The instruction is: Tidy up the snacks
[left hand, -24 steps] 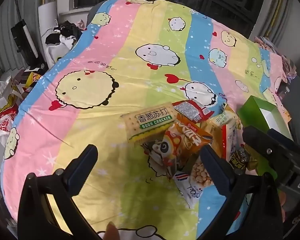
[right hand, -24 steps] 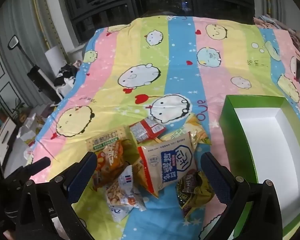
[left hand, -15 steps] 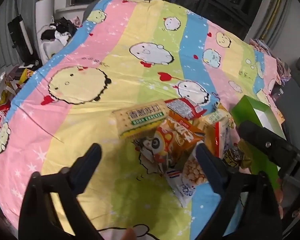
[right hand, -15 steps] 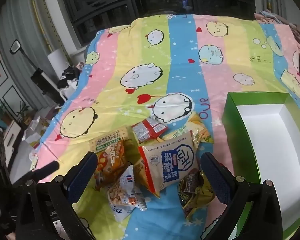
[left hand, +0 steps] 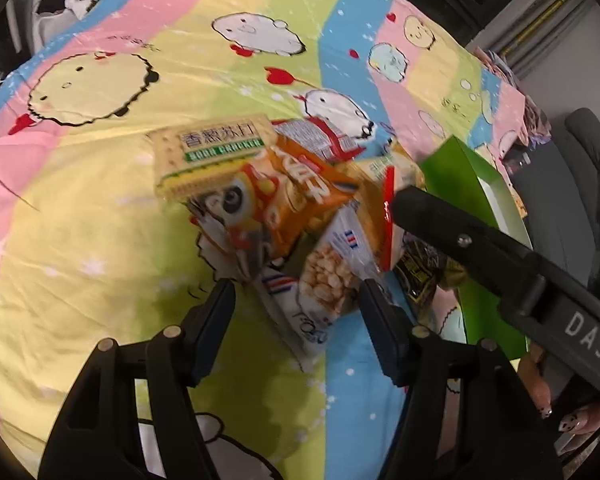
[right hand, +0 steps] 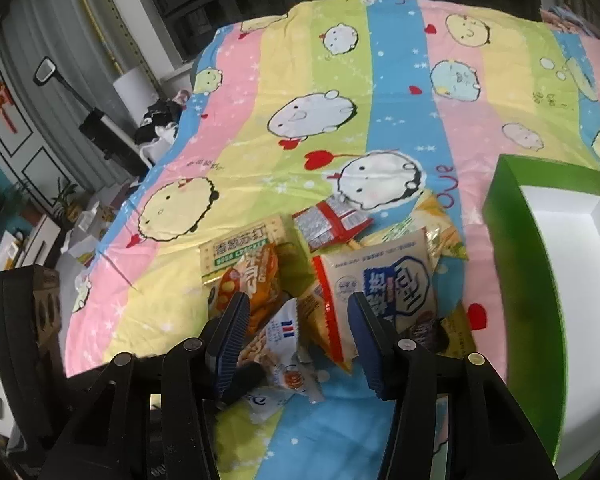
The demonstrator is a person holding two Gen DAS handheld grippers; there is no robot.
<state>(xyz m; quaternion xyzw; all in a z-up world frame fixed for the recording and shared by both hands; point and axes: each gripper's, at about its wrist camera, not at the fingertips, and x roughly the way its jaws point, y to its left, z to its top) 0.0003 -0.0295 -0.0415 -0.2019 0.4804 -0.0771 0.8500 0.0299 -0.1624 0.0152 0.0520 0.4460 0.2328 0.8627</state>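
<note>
On the striped cartoon bedsheet (right hand: pixel 320 92), a heap of snack packets lies just beside a green box (right hand: pixel 512 264) with a white inside, the box at three o'clock of the heap. The left gripper (left hand: pixel 296 304) hovers low over the pile with its fingers spread wide, gripping nothing; a white puff-ball packet (left hand: pixel 324 280) sits between the tips, and I cannot tell whether they touch it. At twelve o'clock of that packet lie an orange bag (left hand: pixel 288 204) and a cracker pack (left hand: pixel 212 152). The right gripper (right hand: pixel 296 320) is also parted and empty, straddling the same white packet (right hand: pixel 280 340), with a big white-and-blue bag (right hand: pixel 380 280) by its right finger. A red packet (right hand: pixel 332 220) lies farther back.
</note>
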